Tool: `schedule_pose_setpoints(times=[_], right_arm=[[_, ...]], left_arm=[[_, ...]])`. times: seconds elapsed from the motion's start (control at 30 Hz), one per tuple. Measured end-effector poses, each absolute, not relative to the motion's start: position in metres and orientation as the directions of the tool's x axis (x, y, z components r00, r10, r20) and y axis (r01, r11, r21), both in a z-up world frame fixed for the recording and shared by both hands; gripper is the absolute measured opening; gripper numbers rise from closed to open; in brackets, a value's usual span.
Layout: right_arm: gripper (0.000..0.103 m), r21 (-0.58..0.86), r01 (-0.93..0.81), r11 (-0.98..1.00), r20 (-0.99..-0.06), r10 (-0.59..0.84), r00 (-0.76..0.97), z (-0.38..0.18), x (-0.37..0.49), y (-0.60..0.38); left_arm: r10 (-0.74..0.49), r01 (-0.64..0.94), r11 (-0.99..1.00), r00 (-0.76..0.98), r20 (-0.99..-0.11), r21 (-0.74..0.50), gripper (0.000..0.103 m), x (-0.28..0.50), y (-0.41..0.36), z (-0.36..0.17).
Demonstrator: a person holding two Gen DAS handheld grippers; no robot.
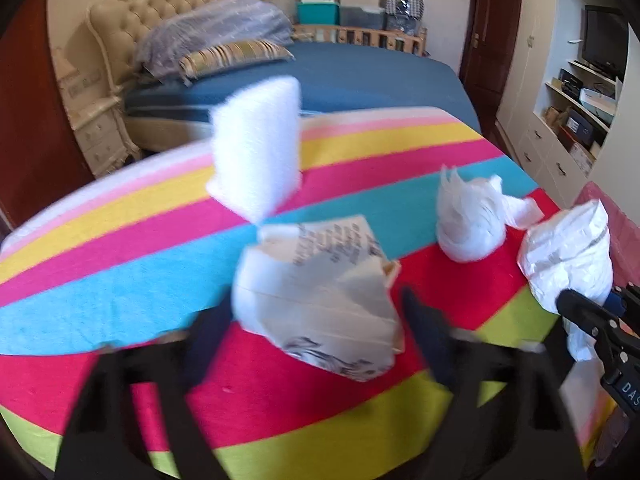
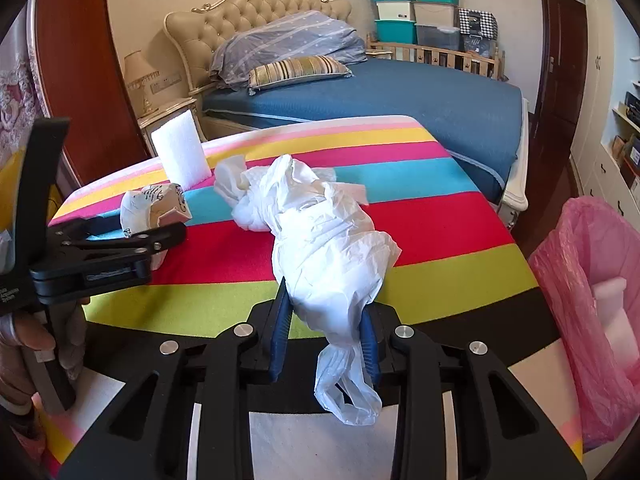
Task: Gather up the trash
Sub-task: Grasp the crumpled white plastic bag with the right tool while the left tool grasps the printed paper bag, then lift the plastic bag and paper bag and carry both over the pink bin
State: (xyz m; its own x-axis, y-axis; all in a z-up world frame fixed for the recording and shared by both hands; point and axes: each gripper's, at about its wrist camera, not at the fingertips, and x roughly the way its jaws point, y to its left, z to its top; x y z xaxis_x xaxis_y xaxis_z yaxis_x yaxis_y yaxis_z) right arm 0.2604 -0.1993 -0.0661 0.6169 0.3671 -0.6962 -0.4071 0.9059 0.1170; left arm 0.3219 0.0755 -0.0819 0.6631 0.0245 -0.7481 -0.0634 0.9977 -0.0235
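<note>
On a rainbow-striped cover (image 1: 120, 280) my left gripper (image 1: 316, 320) has its two dark fingers against either side of a crumpled printed paper carton (image 1: 320, 288); the picture is blurred there. The right wrist view shows the same carton (image 2: 148, 208) sitting between the left gripper's (image 2: 136, 228) jaws. My right gripper (image 2: 326, 328) is shut on a crumpled white plastic bag (image 2: 320, 248), whose tail hangs below the blue pads (image 2: 280, 320). A white foam block (image 1: 256, 148) stands upright behind the carton. A second white plastic wad (image 1: 472, 220) lies to the right.
A pink-lined trash bin (image 2: 592, 280) stands at the right of the striped surface, with white foam inside. A bed with a blue sheet (image 2: 400, 96) is behind. A gloved hand (image 2: 24, 336) holds the left gripper. Shelving (image 1: 580, 112) lines the right wall.
</note>
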Motion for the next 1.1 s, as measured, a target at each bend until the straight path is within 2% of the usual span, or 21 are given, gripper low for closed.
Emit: schedule_pose_setpoints(times=[0.1,0.43,1.1], right_arm=[[0.031,0.125,-0.403,0.907,-0.692,0.371,0.619,-0.066,0.261,-0.201],[0.031,0.133,-0.398,0.908,-0.694,0.372,0.617,-0.065,0.258,-0.203],[0.031,0.078,-0.412,0.908,-0.658,0.358,0.663,-0.054,0.173,-0.22]], left_arm=[[0.007,-0.052,0.998,0.693,-0.721,-0.04,0.063,0.312,0.073,-0.078],[0.031,-0.034,0.999,0.752,-0.658,0.009,0.062,0.263,0.054,-0.065],[0.023,-0.014,1.0,0.809,-0.587,0.021,0.063,0.179,0.04,-0.057]])
